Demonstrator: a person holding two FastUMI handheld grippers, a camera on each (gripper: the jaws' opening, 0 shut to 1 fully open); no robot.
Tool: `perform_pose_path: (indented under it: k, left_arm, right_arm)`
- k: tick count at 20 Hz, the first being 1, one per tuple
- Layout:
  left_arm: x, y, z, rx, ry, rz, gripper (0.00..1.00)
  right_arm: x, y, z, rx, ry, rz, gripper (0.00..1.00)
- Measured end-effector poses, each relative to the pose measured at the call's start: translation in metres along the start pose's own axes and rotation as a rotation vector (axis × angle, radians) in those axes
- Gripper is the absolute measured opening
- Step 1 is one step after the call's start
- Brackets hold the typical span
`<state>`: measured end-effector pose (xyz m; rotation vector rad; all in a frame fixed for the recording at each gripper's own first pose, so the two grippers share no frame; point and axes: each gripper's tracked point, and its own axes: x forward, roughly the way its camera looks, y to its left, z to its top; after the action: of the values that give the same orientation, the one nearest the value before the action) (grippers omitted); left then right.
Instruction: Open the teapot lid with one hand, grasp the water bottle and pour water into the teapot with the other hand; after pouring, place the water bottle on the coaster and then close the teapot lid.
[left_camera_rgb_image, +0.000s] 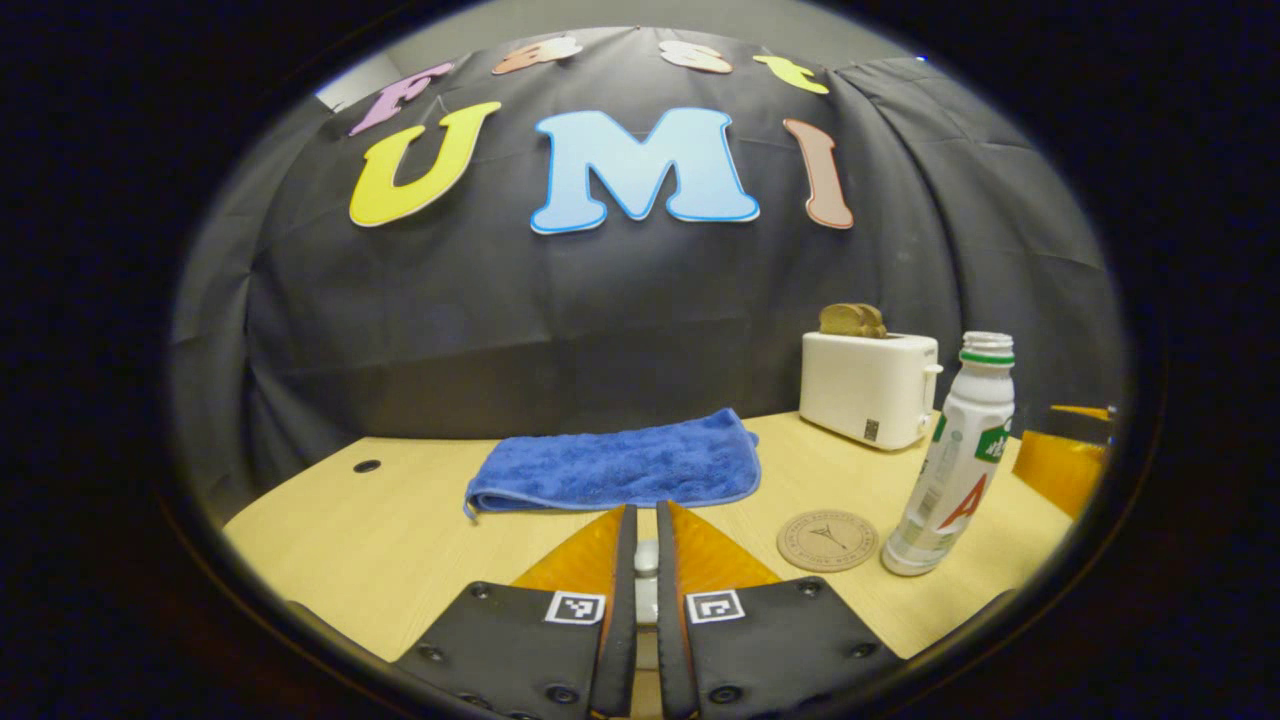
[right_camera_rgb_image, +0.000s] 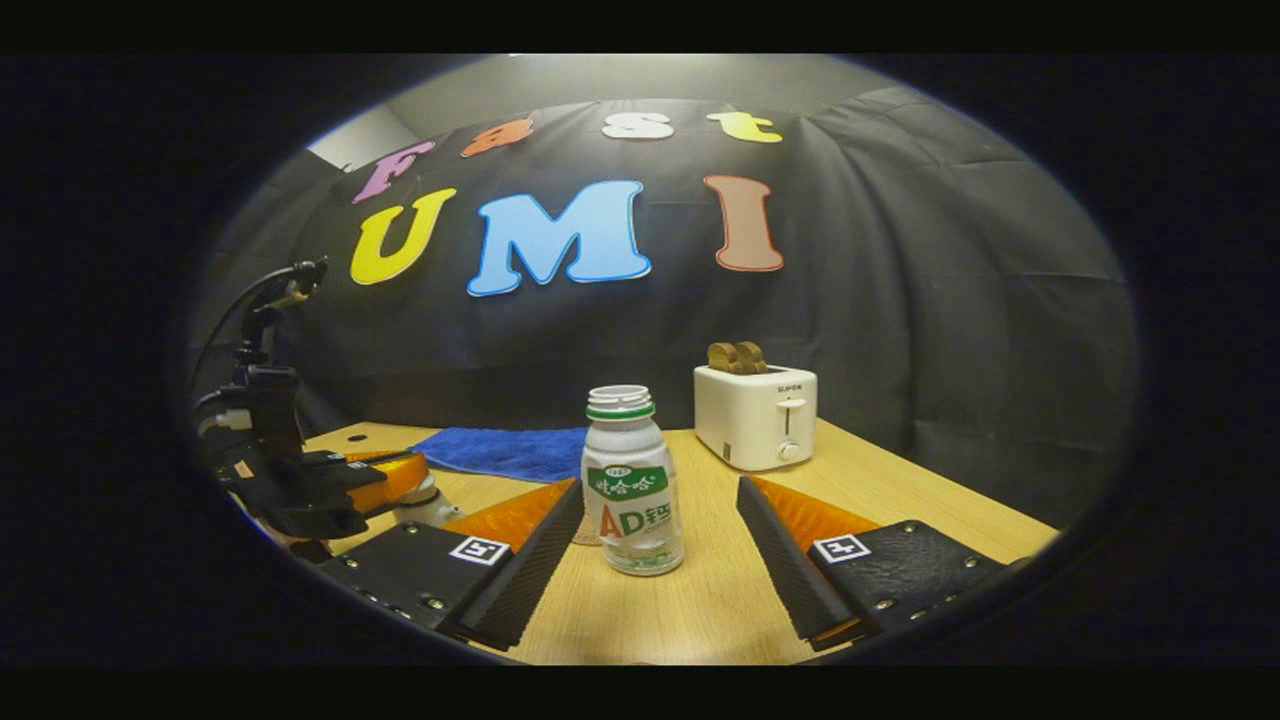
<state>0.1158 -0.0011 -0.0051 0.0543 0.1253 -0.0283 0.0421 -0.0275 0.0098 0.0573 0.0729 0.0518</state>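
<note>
Now the left gripper (left_camera_rgb_image: 646, 520) sits low over the worktop (left_camera_rgb_image: 400, 540), level and pointing toward the booth wall, its jaws drawn narrow around a small pale knob (left_camera_rgb_image: 647, 556) that appears to be the teapot lid; whether both fingers press on it I cannot tell. In the right gripper view that same gripper shows off to the left of the jaws, over a pale rounded teapot (right_camera_rgb_image: 425, 505) that is mostly hidden. A folded blue towel (left_camera_rgb_image: 615, 465) lies just ahead of the left jaws, and a round cork coaster (left_camera_rgb_image: 828, 540) lies to their right, with the water bottle (left_camera_rgb_image: 955, 460) standing uncapped just beside it, apparently not on it.

The right gripper (right_camera_rgb_image: 660, 525) is also held low and level, jaws wide, with the bottle upright between them and touching neither finger. A white toaster (right_camera_rgb_image: 755, 415) with bread in its slots stands beyond the bottle, to the right of it.
</note>
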Motion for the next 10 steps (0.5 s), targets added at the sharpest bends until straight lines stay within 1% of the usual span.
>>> perform_pose_path:
  k: [3, 4, 5, 6, 10]
  left_arm:
    - [-0.009, 0.000, 0.014, -0.017, -0.022, -0.014, 0.19]
    - [-0.015, 0.002, 0.021, -0.025, -0.029, -0.019, 0.16]
    - [-0.019, 0.005, 0.026, -0.029, -0.035, -0.019, 0.16]
    - [-0.024, 0.008, 0.028, -0.030, -0.041, -0.017, 0.19]
    - [-0.044, 0.026, 0.042, -0.043, -0.063, -0.008, 0.19]
  right_arm:
    - [0.009, 0.003, -0.004, -0.012, 0.015, 0.015, 0.95]
    - [0.013, 0.004, -0.007, -0.014, 0.021, 0.020, 0.95]
    - [0.017, 0.005, -0.008, -0.013, 0.026, 0.025, 0.95]
    - [0.019, 0.006, -0.010, -0.011, 0.032, 0.028, 0.95]
    - [0.031, 0.011, -0.014, -0.018, 0.047, 0.027, 0.95]
